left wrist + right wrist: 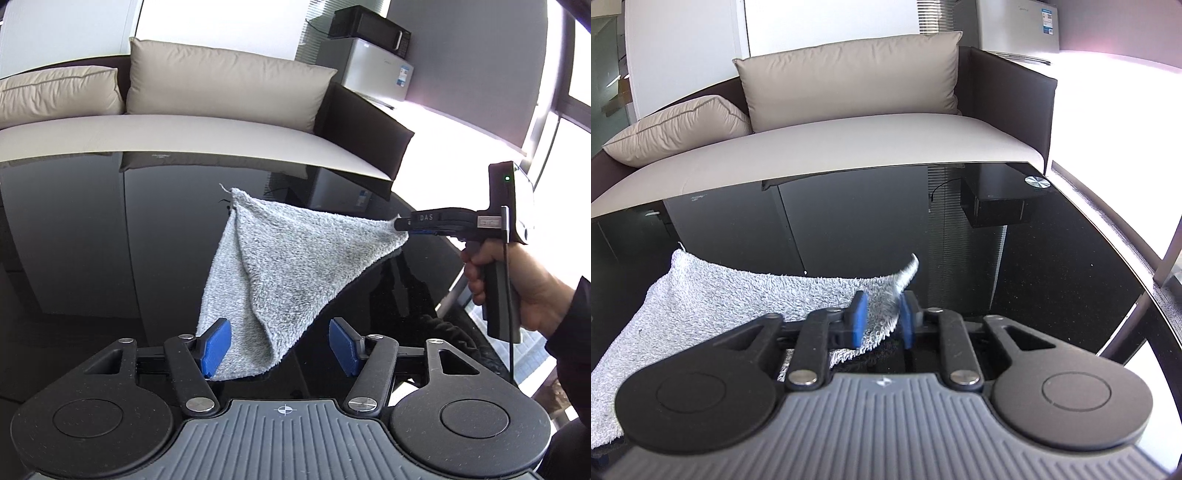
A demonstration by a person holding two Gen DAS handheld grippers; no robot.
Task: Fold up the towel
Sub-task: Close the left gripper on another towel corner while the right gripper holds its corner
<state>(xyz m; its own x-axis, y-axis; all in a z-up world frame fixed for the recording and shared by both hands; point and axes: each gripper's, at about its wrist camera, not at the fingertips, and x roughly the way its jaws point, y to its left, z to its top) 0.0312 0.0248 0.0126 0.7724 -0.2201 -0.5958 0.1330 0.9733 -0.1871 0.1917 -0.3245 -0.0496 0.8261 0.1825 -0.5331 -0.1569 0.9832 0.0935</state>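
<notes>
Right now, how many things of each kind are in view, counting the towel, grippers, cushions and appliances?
Grey towel: 1
Grippers: 2, the left gripper and the right gripper
Beige cushions: 2, one upright, one lying
Appliances: 2, a black microwave on a small white fridge
Total: 7

Glossy black counter (92, 240) in the foreground, mirroring the room. Behind it, at 12 o'clock, a sofa (849, 144) with dark brown frame and pale beige seat. Two beige cushions on the seat: large upright one (849, 77) against the backrest, smaller one (676, 129) lying at 10 o'clock. Small silver fridge (376, 70) at 1 o'clock, black microwave (369, 27) on top. Round metal disc (1037, 181) on the far right counter corner. Bright window (576, 122) at 3 o'clock.
</notes>
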